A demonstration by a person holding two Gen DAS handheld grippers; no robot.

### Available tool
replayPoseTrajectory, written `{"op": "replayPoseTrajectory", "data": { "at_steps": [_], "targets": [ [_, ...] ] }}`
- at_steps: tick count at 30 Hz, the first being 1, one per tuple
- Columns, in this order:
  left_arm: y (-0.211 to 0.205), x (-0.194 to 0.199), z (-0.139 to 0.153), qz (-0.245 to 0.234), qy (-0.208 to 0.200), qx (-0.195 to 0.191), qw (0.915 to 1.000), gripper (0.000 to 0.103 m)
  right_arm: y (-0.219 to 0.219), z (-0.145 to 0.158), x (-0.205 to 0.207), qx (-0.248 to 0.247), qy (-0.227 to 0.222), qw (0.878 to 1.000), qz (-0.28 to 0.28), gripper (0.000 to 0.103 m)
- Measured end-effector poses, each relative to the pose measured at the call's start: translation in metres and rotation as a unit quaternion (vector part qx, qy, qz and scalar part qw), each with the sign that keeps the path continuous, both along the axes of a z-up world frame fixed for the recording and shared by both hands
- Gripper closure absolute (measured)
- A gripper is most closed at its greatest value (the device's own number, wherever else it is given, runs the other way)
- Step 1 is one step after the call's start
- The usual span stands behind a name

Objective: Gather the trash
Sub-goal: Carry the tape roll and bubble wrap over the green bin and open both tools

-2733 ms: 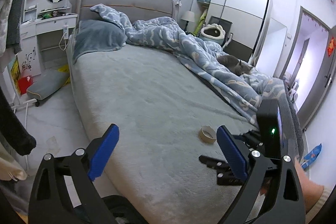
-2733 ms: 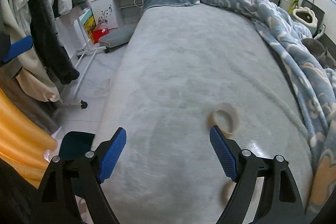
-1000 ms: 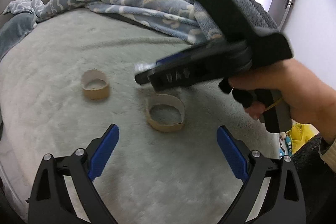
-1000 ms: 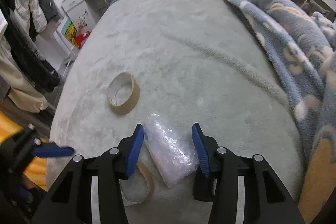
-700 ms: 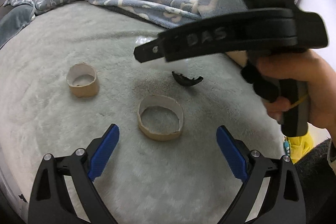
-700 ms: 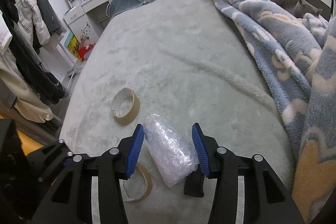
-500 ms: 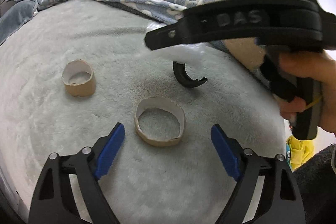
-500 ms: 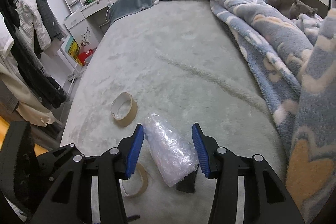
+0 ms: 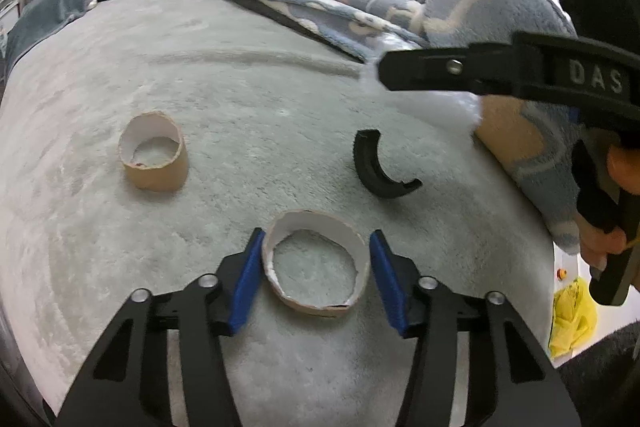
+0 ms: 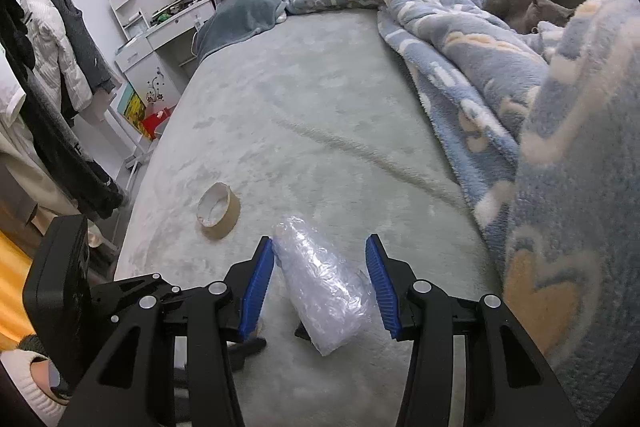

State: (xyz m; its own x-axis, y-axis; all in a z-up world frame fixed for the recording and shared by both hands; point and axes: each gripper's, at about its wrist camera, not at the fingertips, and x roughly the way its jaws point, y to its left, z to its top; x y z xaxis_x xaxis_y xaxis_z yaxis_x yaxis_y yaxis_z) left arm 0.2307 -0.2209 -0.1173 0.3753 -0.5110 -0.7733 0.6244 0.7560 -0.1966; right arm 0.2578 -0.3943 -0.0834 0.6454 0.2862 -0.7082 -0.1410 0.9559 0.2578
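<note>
My left gripper (image 9: 316, 277) has closed around a wide cardboard tape ring (image 9: 316, 273) lying on the grey bed (image 9: 240, 99), its blue pads at the ring's two sides. A second cardboard ring (image 9: 154, 157) stands to the far left; it also shows in the right wrist view (image 10: 218, 211). A curved black plastic piece (image 9: 376, 167) lies to the right. My right gripper (image 10: 320, 279) is shut on a crumpled clear plastic wrap bundle (image 10: 324, 287), held above the bed; it crosses the left wrist view's right side (image 9: 500, 75).
A blue patterned blanket (image 10: 480, 67) is heaped along the bed's right side, with a grey cat (image 10: 528, 11) on it. Clothes on a rack (image 10: 60, 67) and a white dresser (image 10: 160, 27) stand left of the bed. A yellow bag (image 9: 572, 319) lies on the floor.
My left gripper has dropped to the near cardboard ring and its jaws have narrowed around it. My right gripper has lifted the plastic wrap up and to the right.
</note>
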Motion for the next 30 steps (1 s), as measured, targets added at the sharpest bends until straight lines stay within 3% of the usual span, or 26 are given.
{"op": "replayPoseTrajectory", "data": {
  "at_steps": [10, 30],
  "targets": [
    [0.018, -0.002, 0.012, 0.025, -0.004, -0.015, 0.9995, 0.052, -0.005, 0.007, -0.002, 0.007, -0.006, 1.0, -0.017, 0.055],
    [0.103, -0.01, 0.047, 0.107, -0.05, 0.003, 0.993, 0.05, 0.067, 0.023, 0.007, 0.013, -0.012, 1.0, 0.016, 0.055]
  ]
}}
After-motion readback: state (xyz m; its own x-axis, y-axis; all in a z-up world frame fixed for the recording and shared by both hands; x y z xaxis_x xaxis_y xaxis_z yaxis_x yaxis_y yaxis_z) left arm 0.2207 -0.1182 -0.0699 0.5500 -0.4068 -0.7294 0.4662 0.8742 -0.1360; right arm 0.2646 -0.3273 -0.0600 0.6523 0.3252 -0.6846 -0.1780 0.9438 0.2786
